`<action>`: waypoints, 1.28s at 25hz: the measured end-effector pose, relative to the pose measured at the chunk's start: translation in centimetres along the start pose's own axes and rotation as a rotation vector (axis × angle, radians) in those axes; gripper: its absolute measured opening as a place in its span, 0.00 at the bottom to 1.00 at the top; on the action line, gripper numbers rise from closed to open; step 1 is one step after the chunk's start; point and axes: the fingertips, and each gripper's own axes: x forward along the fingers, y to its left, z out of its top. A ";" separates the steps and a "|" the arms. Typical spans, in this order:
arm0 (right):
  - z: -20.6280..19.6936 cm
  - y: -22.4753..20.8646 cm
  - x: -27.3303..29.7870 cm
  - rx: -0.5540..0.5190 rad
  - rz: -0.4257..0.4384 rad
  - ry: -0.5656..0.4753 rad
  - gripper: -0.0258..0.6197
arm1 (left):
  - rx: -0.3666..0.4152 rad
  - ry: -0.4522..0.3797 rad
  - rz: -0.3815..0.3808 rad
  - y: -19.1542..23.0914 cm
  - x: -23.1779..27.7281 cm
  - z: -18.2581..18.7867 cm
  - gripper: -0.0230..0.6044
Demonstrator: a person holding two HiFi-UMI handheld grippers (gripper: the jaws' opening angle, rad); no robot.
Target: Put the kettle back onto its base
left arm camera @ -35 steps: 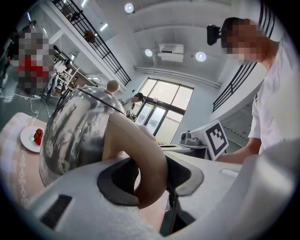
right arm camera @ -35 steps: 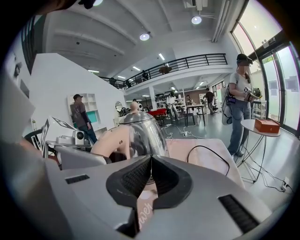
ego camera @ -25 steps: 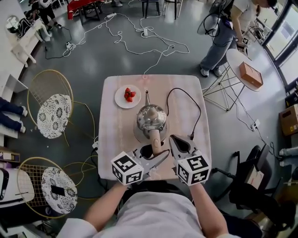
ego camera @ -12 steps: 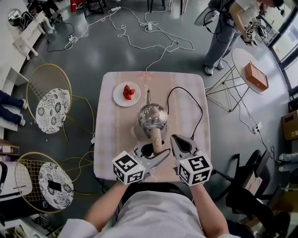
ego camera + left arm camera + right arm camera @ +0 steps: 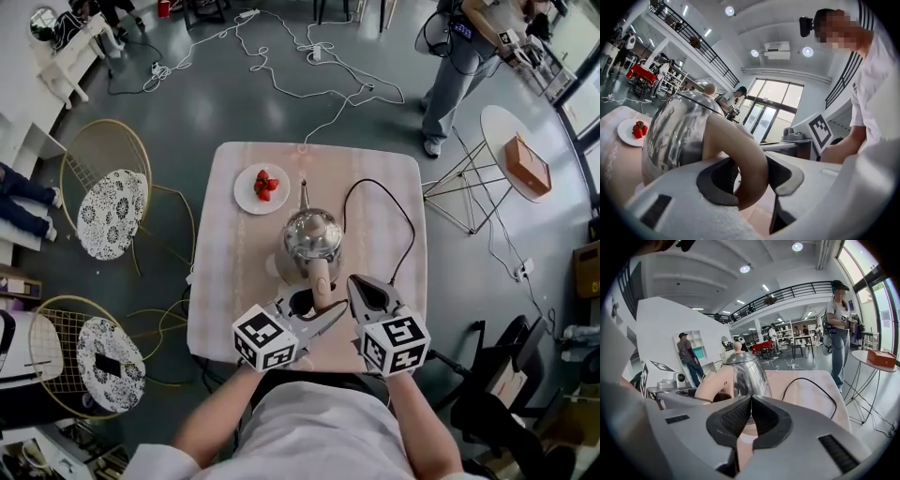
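The desk (image 5: 225, 234) carried the whole job, and the kettle (image 5: 309, 239) stood at its middle over the round grey base (image 5: 279, 272), of which only an edge showed past the kettle's near-left side. From these views it could not be told whether the kettle was fully seated or just above the base.

The step in hand looked like the final set-down. To do it well, the kettle should have been kept upright and centred over the base. It should have been lowered straight, not slid, so that its bottom met the base squarely. The grip should have been loosened only once the kettle stood steady. The black cord (image 5: 394, 216) looped on the desk to the right, well clear of the base, but it was worth watching.

The left claw (image 5: 317, 305) pinched the kettle's tan handle (image 5: 740, 159); one dark pad lay on each side of the handle's lower curve. The kettle body therefore rose just beyond the claw's tips, with its spout pointing away from the person.

The right claw (image 5: 751, 416) was pressed together on nothing, just beside the handle to its right, with the kettle ahead of it and slightly left.
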 end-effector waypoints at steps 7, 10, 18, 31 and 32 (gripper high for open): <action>-0.1 -0.4 0.1 0.009 0.009 -0.003 0.05 | -0.003 0.001 0.015 0.3 0.5 -0.2 0.30; -0.1 -0.7 0.1 0.009 0.010 -0.003 0.05 | 0.001 0.004 0.022 0.6 0.8 -0.4 0.30; 0.0 -1.0 0.2 0.017 0.011 -0.003 0.05 | 0.010 0.021 0.012 0.4 1.3 -0.7 0.30; 0.2 -1.2 0.6 0.035 0.012 -0.014 0.05 | 0.033 0.101 0.027 0.2 0.6 -2.1 0.30; 0.2 -1.2 0.7 0.036 0.013 -0.014 0.05 | 0.033 0.101 0.027 0.2 0.6 -2.2 0.30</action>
